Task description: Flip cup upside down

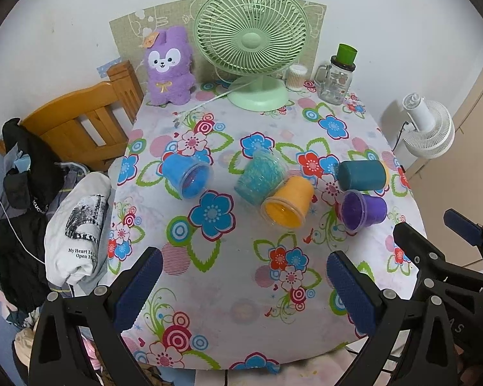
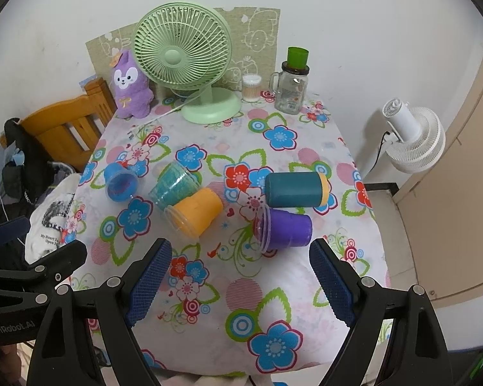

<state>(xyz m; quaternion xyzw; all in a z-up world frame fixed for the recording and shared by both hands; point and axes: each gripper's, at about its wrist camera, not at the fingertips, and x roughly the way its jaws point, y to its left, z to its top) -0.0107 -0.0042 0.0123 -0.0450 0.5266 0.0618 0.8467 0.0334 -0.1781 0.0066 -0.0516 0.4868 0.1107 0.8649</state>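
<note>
Five cups lying on their sides mid-tabletop (image 2: 306, 289) — none inverted yet. Purple cup (image 2: 285, 228) nearest right hand-held gripper (image 2: 240, 284), jaws spread wide, empty. Left hand-held gripper (image 1: 244, 292) likewise spread, empty. Advised: grip across cup wall near mid-body, lift clear, rotate rim downward — avoid nudging adjacent teal cup (image 2: 294, 189).

Floral-clothed table (image 1: 228, 289) carries five tipped cups (image 1: 286, 206), green fan (image 1: 251, 45), plush (image 1: 169, 64), glass jar (image 1: 336, 80)

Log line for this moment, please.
phase: pre-grasp | left gripper: open, empty | right gripper: open, empty | purple cup: on its side, nearest right
</note>
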